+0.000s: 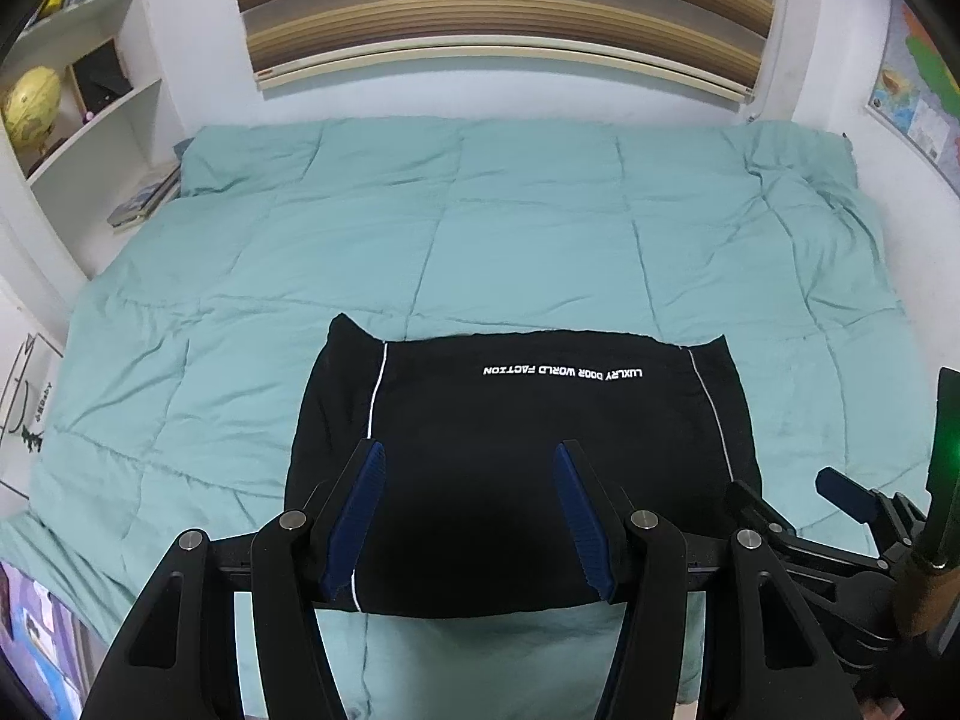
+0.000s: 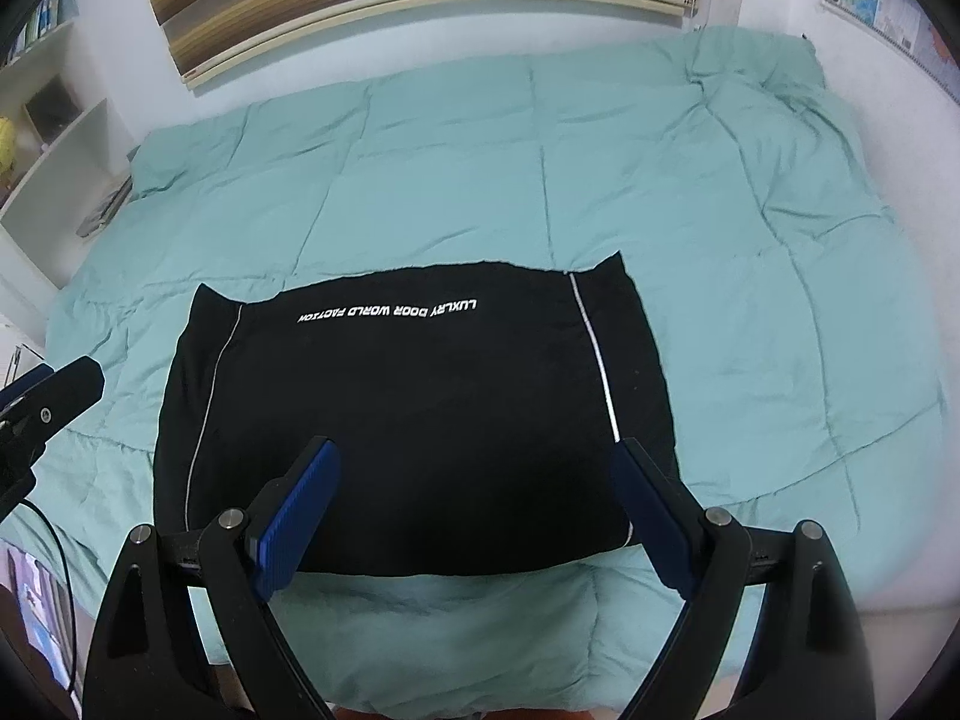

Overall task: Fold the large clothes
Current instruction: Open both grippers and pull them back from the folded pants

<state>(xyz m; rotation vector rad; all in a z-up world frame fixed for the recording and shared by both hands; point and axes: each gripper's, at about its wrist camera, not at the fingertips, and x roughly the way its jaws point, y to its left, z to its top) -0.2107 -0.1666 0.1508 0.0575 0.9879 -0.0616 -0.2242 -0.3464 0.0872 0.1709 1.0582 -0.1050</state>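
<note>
One folded black garment [image 1: 516, 468], one teal quilt [image 1: 300, 276] on one bed, two tongs, left tongs [image 1: 468, 450] and right tongs [image 2: 474, 450], one yellow globe [image 1: 33, 102], one wall map [image 1: 918, 96]

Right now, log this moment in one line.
garment: black garment folded flat on green quilt | left tongs: open, empty | right tongs: open, empty

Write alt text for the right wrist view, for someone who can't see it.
A folded black garment with white side stripes and upside-down white lettering lies on a teal quilted duvet. The open right claw hovers at its near edge, holding nothing.
</note>
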